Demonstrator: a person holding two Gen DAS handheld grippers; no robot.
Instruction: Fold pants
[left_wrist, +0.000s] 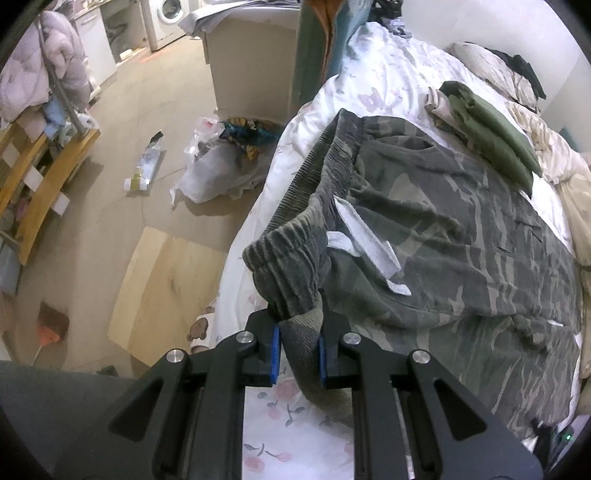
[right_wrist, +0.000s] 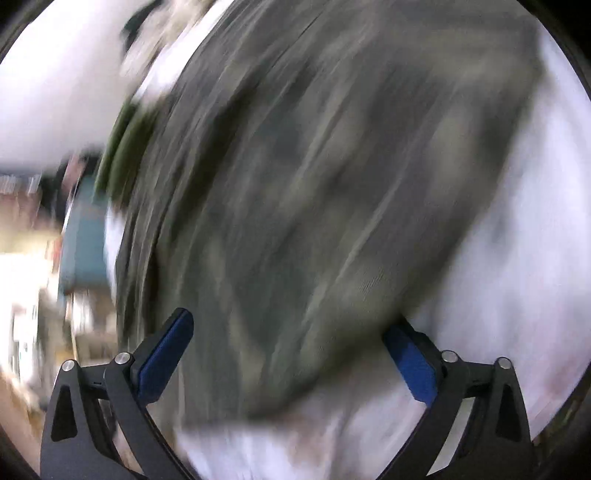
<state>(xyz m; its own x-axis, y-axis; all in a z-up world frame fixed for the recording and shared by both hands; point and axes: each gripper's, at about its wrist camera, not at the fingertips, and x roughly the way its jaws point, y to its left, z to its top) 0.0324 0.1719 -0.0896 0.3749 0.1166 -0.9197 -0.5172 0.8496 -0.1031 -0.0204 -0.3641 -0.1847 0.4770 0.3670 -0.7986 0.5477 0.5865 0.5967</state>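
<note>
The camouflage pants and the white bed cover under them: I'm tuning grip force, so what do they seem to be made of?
The camouflage pants look like a soft, matte, fairly thick woven cotton; the gathered ribbed waistband clamped in the left gripper suggests elastic. The bed cover looks like thin, smooth cotton or a blend with a printed floral pattern, puffing as if padded. Fibre content can't be confirmed by sight.

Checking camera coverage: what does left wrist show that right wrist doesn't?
Left wrist only: left tongs shut on the waistband of the camouflage pants, folded olive garment behind, washing machine, floor clutter.
Right wrist only: right tongs open, holding nothing, over the blurred fabric.
Both: the camouflage pants on the white floral bedding.
</note>
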